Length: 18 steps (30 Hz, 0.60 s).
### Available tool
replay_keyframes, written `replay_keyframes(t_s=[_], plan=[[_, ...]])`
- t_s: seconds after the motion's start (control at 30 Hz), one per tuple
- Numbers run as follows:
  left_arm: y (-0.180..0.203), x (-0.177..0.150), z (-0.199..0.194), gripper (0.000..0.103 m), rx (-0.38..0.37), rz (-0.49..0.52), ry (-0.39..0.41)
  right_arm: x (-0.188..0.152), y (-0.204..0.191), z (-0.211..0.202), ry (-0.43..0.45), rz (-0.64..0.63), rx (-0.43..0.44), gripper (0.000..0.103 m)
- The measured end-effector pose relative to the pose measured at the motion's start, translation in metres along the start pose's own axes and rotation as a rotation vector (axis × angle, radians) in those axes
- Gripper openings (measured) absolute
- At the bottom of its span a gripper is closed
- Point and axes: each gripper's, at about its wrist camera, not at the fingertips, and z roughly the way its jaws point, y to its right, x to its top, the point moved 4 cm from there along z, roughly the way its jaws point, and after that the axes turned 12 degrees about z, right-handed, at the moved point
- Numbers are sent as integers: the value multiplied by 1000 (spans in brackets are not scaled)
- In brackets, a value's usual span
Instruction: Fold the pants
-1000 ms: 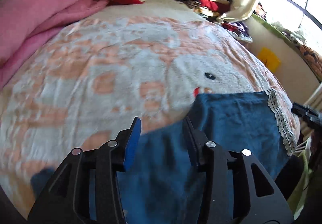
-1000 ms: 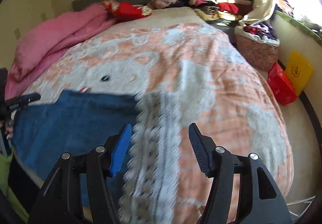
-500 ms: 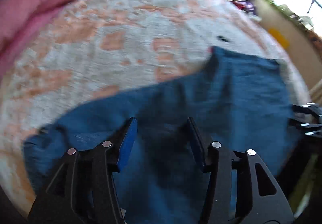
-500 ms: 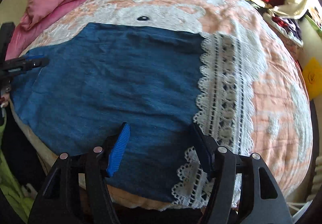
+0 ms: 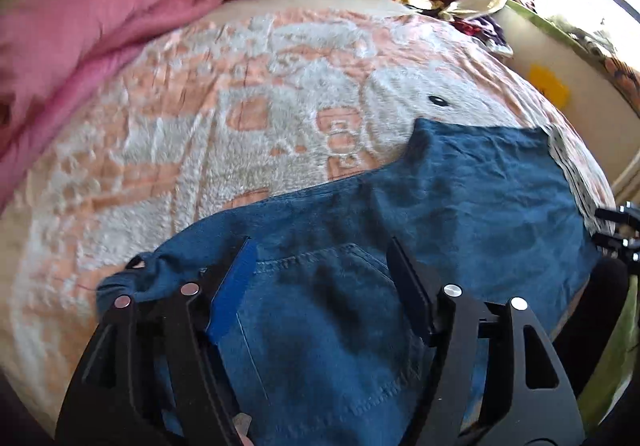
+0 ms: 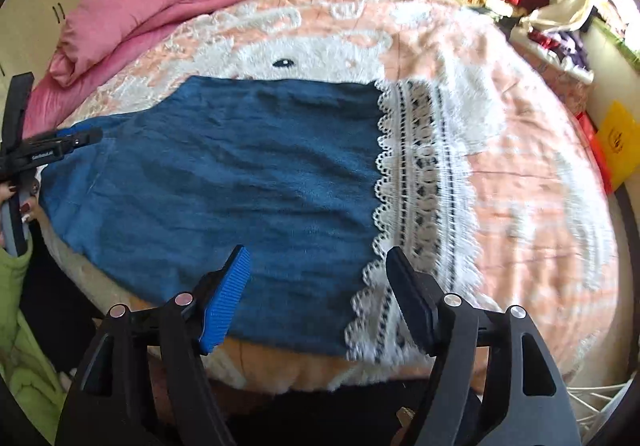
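Compared with a second ago, more of the blue pants (image 6: 224,173) is seen, spread flat at the near edge of the bed blanket (image 6: 520,185). Both the left gripper (image 5: 320,266) and right gripper (image 6: 316,266) are opening, nothing gripped. Lace hem (image 6: 416,205) lies beside open blanket on the right. The waistband is cut off below the left view; far clothes are blurred.

bed with peach-and-white plush blanket (image 6: 500,181) | dark blue denim pants with white lace hem (image 6: 240,173) spread flat | crumpled pink quilt (image 6: 160,17) at far-left edge
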Motion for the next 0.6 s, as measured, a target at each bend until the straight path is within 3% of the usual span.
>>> replay_keyframes(t_s=[0.17,0.33,0.47,0.6], plan=[[28,-8,-23,69,23,87,18,-8,-12,-15,28,-7,11,69],[58,-30,-19,76,-7,160,-22,-9,-31,-8,22,-30,28,69],[51,-48,2,78,24,132,-109,-11,-44,10,-11,-49,4,69],[30,-61,11,78,49,102,-125,-20,-23,29,-100,51,-35,69]])
